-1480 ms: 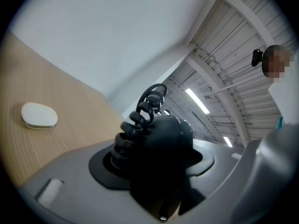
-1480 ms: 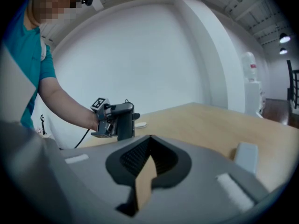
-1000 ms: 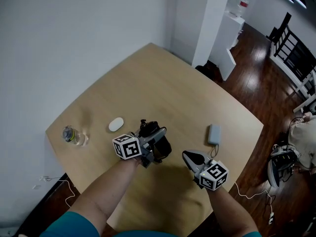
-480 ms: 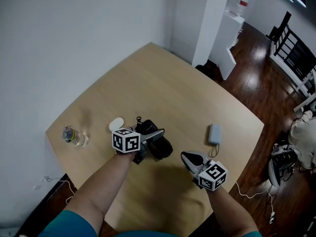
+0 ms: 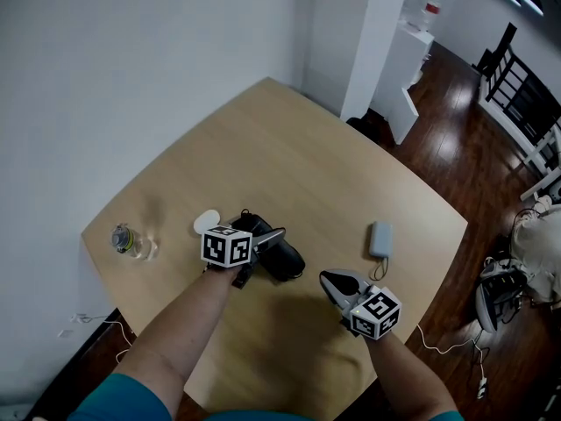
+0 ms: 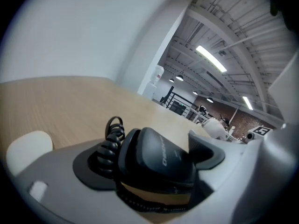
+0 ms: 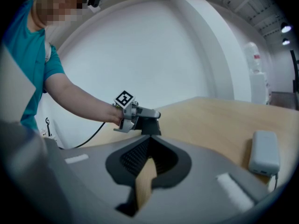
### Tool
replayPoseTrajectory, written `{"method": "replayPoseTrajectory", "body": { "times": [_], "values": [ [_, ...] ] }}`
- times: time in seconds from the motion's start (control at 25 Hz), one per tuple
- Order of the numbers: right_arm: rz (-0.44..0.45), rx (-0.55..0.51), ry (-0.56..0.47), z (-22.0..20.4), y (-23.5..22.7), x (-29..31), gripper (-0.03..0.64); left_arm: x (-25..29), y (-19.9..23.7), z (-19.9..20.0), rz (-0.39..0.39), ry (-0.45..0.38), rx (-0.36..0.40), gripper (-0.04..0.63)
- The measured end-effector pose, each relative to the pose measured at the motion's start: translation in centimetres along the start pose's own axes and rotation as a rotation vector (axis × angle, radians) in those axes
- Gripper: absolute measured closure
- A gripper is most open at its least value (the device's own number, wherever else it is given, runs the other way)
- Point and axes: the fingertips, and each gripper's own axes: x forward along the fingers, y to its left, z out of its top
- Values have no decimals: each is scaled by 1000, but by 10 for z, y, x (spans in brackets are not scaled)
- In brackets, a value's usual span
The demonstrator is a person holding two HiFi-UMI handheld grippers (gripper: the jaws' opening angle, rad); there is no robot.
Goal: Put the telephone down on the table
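Note:
A black telephone handset (image 5: 289, 260) with a coiled cord lies on the wooden table (image 5: 289, 156), left of the middle near the front. My left gripper (image 5: 268, 249) straddles it, its jaws opening wide. In the left gripper view the handset (image 6: 163, 155) sits between the two pads, with the coil (image 6: 110, 141) against the left one and the left gripper (image 6: 150, 164) low over the tabletop. My right gripper (image 5: 330, 280) hovers to the right, shut and empty, its tips (image 7: 149, 141) aimed toward the left gripper (image 7: 140, 115).
A white oval object (image 5: 206, 221) lies just left of the handset. A water bottle (image 5: 127, 240) stands near the table's left edge. A grey power bank (image 5: 380, 238) with a cable lies at the right edge, also close in the right gripper view (image 7: 264, 153).
My left gripper has sunk and rolled, bringing the handset down onto the table, and its jaws have widened. My right gripper has stayed where it was.

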Motion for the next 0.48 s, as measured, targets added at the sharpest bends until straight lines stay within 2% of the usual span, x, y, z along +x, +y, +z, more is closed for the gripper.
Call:
{"method": "replayPoseTrajectory", "body": {
  "times": [0.12,0.2,0.28,0.36,0.48],
  "values": [
    [0,3,-3,0,1,3,614,-4,16,-8,58,-2,-65,98],
    [1,4,-5,0,1,4,614,-7,26,-14,83,5,-71,79],
    [-1,4,-4,1,1,3,614,-11,29,-15,89,8,-25,74],
    [-3,7,-4,1,-1,3,614,-16,30,-11,102,-7,54,71],
    [-2,11,-1,0,-1,4,614,-29,35,-3,158,-54,157,79]
  ]
}}
